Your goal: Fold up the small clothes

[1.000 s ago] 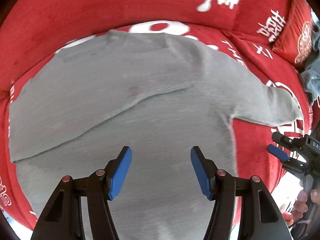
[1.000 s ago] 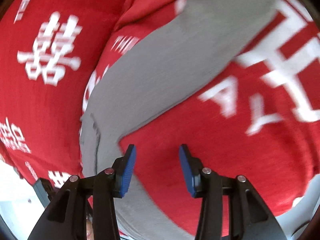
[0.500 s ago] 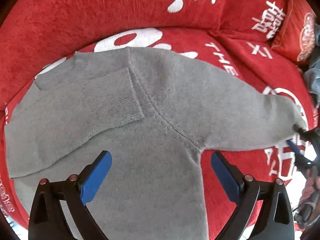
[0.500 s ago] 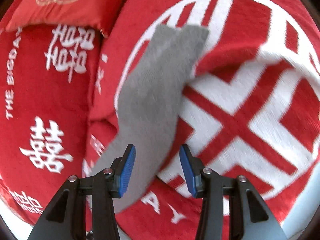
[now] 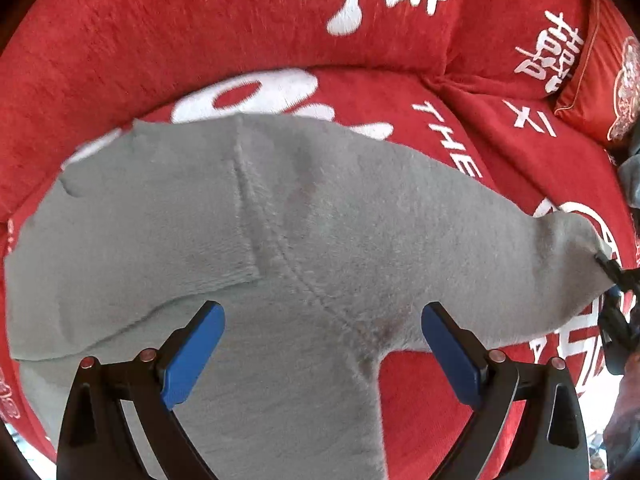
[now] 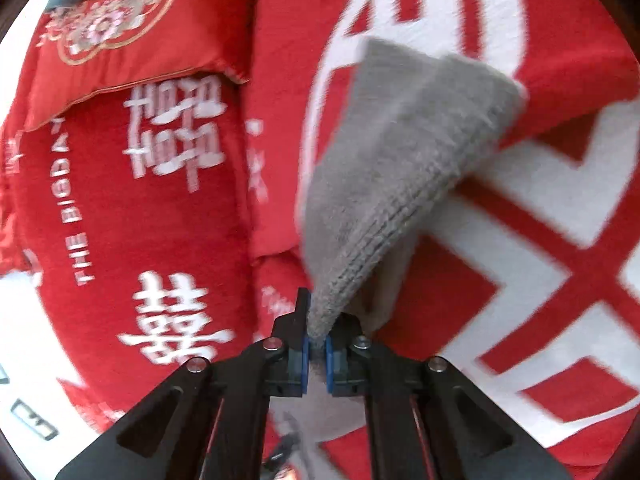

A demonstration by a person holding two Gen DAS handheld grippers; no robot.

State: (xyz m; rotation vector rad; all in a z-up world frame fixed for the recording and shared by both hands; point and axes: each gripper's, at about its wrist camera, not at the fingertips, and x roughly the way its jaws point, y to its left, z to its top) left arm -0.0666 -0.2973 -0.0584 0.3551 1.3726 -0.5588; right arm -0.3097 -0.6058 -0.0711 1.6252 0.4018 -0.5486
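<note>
Left wrist view: grey sweater (image 5: 320, 240) lay spread on red sofa cover (image 5: 160, 40), one sleeve folded across chest. Left gripper (image 5: 323, 344) hovered above it, jaws wide, empty. Right gripper (image 6: 316, 350) pinched sleeve cuff (image 6: 400, 168), jaws clamped on knit.

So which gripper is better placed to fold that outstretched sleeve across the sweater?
Right. The right gripper already has its jaws shut on the sleeve cuff, while the left gripper hovers open above the sweater.
</note>
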